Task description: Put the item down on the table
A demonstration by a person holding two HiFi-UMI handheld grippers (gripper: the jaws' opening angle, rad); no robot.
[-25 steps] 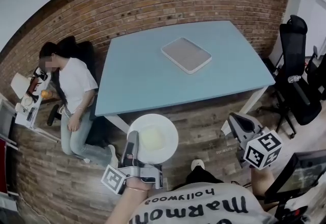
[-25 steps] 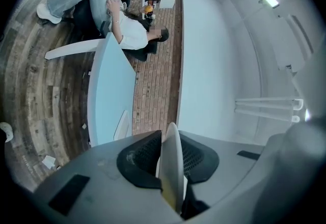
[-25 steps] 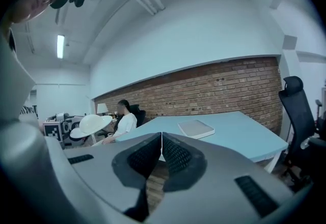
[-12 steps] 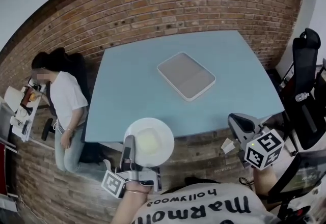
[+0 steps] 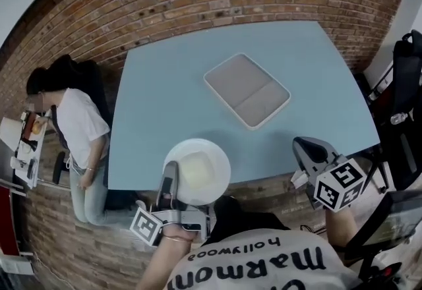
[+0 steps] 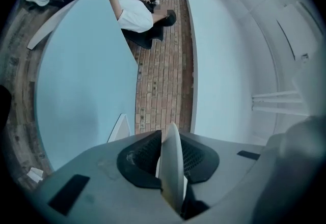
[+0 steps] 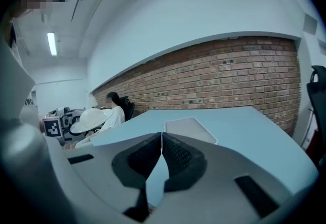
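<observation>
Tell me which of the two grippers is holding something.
The left gripper: its jaws clamp the rim of the white plate. The right gripper has its jaws together with nothing between them.

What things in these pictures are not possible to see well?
- Plate over table: head view looks from above, so touching or not is unclear.
- Plate's top face: left gripper view shows only its edge.
- Shelf items, head view: too small.
- Other person: face covered by mosaic patch.

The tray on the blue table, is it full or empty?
Empty. In the head view the tray shows only its bare grey inside, and the right gripper view shows nothing standing in it either.
</observation>
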